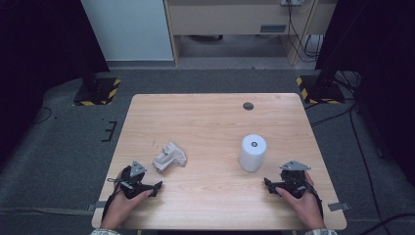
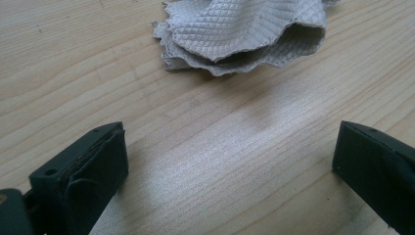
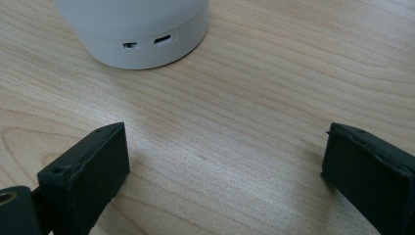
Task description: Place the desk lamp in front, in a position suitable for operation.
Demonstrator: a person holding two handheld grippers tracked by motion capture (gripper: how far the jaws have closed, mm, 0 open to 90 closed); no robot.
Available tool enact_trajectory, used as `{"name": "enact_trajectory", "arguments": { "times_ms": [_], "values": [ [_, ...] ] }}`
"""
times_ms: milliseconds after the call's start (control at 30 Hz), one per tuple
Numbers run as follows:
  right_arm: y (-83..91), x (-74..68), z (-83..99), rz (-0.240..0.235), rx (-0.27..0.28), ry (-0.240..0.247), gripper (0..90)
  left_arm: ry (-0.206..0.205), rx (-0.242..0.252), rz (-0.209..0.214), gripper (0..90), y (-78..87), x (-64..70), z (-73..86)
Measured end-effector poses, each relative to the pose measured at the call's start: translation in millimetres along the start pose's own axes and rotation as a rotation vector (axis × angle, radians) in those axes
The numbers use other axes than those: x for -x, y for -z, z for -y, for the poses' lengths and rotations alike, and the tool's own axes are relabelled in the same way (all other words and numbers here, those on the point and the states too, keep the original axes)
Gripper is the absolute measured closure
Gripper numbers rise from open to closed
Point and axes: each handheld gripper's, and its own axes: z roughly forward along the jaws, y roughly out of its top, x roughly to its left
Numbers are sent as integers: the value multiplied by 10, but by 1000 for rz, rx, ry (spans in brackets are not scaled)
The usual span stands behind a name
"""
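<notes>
**Crumpled cloth and white cylinder ahead of wide-set jaws, nothing held**

Crumpled cloth [image 2: 240, 36]: quilted, pale grey, bunched into wavy folds, lying on the table [image 1: 210, 122] straight ahead of the left gripper [image 2: 230, 161], slightly toward its right jaw, apart from both. Judged light, soft and limp; likely to sag and unfold once lifted. Best hold judged to be the near scalloped edge, where several layers stack and overhang, jaws closing across the fold. A single-layer pinch judged liable to slip or drag the rest along the wood.

White cylinder [image 3: 134, 32]: upright, smooth-walled, two small slots low on the side facing the right gripper [image 3: 227, 164]. Standing ahead of that gripper, toward its left jaw, clear of both. Dark ring on the top face, seen from the high view [image 1: 253, 152]. Judged rigid, smooth, possibly slippery; weight not determinable. Body looks nearly as broad as the jaw spread, so a square, centred approach at mid-height judged necessary; an off-centre hold could tip it.

Left gripper: jaws spread wide, bare wood between them, nothing gripped. Resting low over the near left part of the table, held in the left hand [image 1: 125, 203].

Right gripper: jaws likewise spread wide, empty. Low over the near right part, held in the right hand [image 1: 303, 200].

Cloth and cylinder well apart from each other. Small dark round grommet [image 1: 248, 105] near the far edge, beyond the cylinder.
</notes>
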Motion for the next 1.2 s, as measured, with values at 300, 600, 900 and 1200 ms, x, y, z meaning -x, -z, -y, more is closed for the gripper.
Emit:
{"name": "enact_trajectory", "arguments": {
  "times_ms": [300,600,900,1200],
  "values": [
    [2,-2,1,2,-1,-2,38,0,0,-1,0,0,1,0],
    [16,-11,3,-7,-7,-14,28,-1,0,0,0,1,1,1],
    [60,57,-138,-28,-1,-38,50,-2,-2,1,0,1,1,-1],
    [208,-34,-405,-84,49,-24,44,-1,0,-1,0,-1,4,-1]
  ]
}}
